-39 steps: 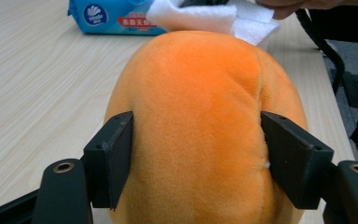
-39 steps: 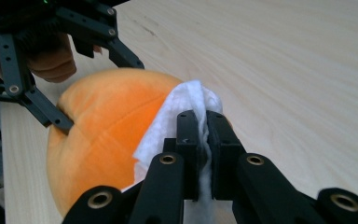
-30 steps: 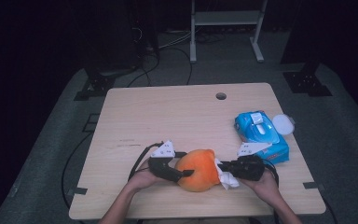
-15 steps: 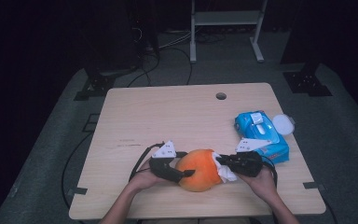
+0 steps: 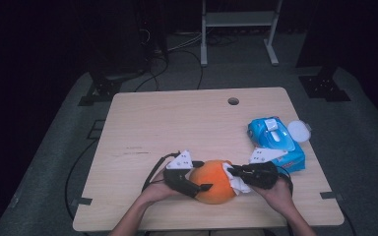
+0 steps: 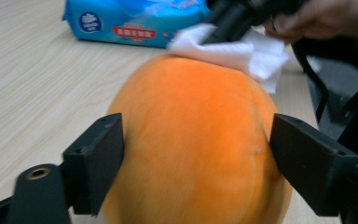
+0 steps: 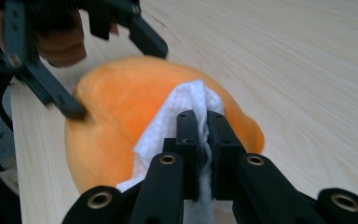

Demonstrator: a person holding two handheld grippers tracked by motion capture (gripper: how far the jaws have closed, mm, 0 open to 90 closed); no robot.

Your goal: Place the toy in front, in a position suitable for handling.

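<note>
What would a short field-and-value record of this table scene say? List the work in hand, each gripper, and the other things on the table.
work: wiping an orange plush ball with a white wipe
right gripper: shut on the wipe, pressed to the ball's top
left gripper: jaws astride the ball, just been opening, pads at its sides
other things: blue wipes pack, white round lid beside it
surface: wooden table

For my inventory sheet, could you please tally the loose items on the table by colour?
Orange: 1, plush toy
White: 2, wipe and round lid
Blue: 1, wipes pack
Total: 4
</note>
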